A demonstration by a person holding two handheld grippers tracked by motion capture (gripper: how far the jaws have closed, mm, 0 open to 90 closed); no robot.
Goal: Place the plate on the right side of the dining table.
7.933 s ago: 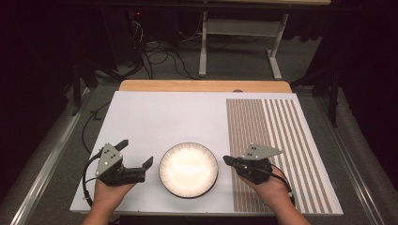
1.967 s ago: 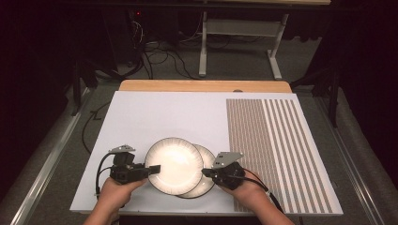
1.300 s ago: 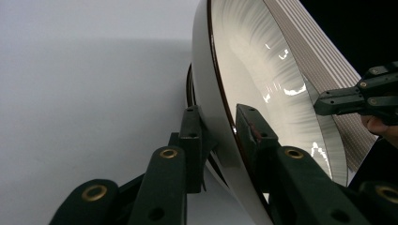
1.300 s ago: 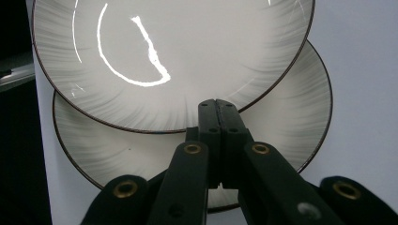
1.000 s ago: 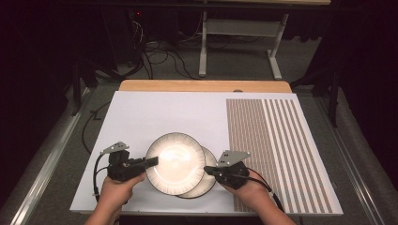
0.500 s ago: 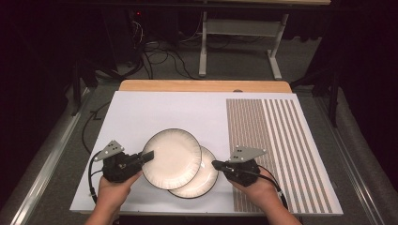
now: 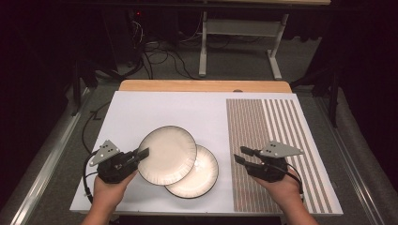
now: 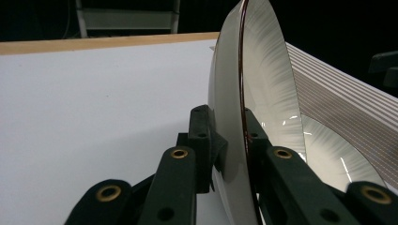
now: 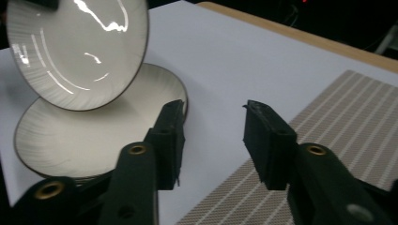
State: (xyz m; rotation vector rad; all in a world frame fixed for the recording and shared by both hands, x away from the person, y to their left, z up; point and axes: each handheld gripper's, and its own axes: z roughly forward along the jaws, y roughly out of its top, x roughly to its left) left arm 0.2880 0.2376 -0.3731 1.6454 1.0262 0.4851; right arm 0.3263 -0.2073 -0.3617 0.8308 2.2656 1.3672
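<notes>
**Dark room around a lit worktop**

A white worktop (image 7: 155, 112) with a pale wooden far edge (image 7: 202, 86) carries a beige striped mat (image 7: 272, 136) on its right part. Beyond it lies grey carpeted floor (image 7: 234, 61), with tangled black cables (image 7: 159, 51) and a white metal table frame (image 7: 239, 35). The surroundings are black and unlit.

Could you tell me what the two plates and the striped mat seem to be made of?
The upper plate, held at its rim by the left tongs, and the lower plate look like glazed ceramic: glossy cream with sharp highlights, fine ribbing and a dark rim line. The striped mat looks like matte woven fabric or vinyl; the weave isn't clear.
</notes>
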